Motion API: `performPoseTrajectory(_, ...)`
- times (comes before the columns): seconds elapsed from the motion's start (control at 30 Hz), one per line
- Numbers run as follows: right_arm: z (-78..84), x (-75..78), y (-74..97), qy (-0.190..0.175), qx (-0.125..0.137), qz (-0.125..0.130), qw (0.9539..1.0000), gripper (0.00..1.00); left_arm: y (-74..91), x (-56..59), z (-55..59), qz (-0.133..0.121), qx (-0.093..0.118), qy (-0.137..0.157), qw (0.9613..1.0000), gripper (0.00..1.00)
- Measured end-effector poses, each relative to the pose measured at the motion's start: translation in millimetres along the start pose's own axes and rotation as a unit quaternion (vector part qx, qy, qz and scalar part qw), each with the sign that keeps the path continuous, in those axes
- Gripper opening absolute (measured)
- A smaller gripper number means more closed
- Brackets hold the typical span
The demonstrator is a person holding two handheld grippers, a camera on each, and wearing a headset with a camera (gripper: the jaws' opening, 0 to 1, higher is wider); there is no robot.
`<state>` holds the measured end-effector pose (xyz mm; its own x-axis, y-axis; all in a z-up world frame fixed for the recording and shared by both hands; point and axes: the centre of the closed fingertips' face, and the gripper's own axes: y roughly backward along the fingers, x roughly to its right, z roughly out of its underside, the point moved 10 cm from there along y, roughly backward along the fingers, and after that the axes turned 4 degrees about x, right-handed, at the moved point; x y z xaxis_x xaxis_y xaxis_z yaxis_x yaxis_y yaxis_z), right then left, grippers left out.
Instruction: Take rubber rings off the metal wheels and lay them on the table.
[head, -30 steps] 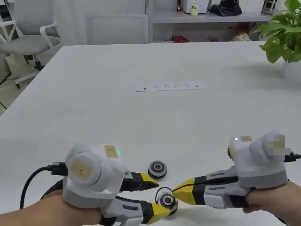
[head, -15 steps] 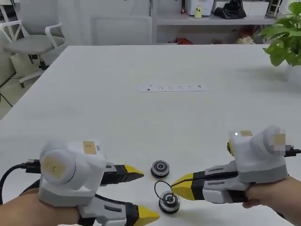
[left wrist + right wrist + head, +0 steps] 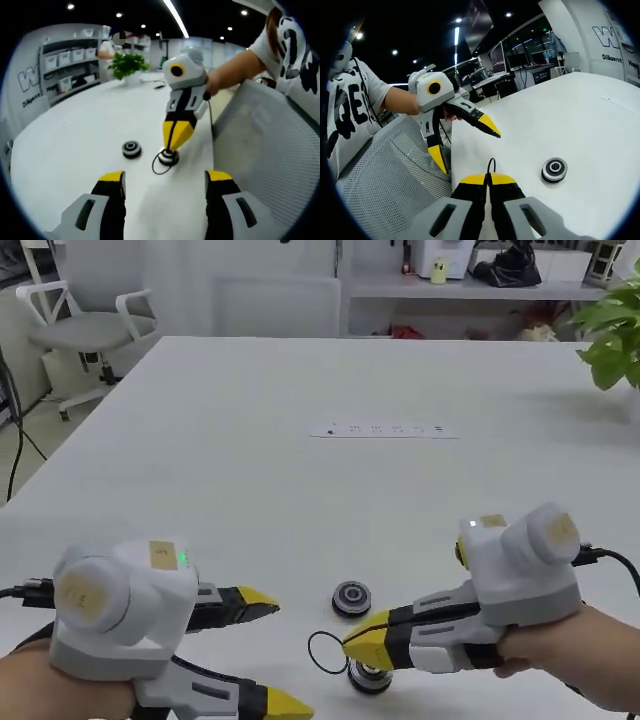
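My right gripper [image 3: 350,643] is pinched closed on the rubber ring [image 3: 310,651], which loops beside a metal wheel [image 3: 370,676] on the table [image 3: 300,490]. My left gripper [image 3: 285,655] gapes wide, empty. The second wheel [image 3: 351,597] sits near.

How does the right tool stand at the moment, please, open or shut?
Shut: the right tool shows its yellow tips pressed together on the thin rubber ring.

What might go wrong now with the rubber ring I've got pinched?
The right hand-held gripper pinches the thin rubber ring only at its tips, so it may slip out. The left hand-held gripper is open, off the near wheel; a snagged ring could drag it.
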<state>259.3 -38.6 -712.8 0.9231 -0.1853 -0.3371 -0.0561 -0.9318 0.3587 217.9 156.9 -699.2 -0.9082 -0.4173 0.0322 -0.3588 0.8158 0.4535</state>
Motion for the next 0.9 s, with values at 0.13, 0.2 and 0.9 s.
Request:
performPoseTrajectory(0.13, -0.2, -2.0, -9.6, 0.005, -0.009, -0.011, 0.9999, 0.0, 4.5, -1.4, 3.1, -0.007, -0.001, 0.005, 1.0, 0.66)
performPoseTrajectory(0.2, 1.0, -2.9, -14.7, 0.007, -0.016, -0.016, 0.9997, 0.0, 6.2, -1.6, 4.7, -0.008, 0.0, 0.008, 0.9999, 0.66)
performPoseTrajectory(0.9, 11.3, -2.9, -35.7, 0.029, -0.047, -0.026, 0.9981, 0.02, 13.8, -0.8, 11.8, -0.019, 0.004, 0.029, 0.9994, 0.67)
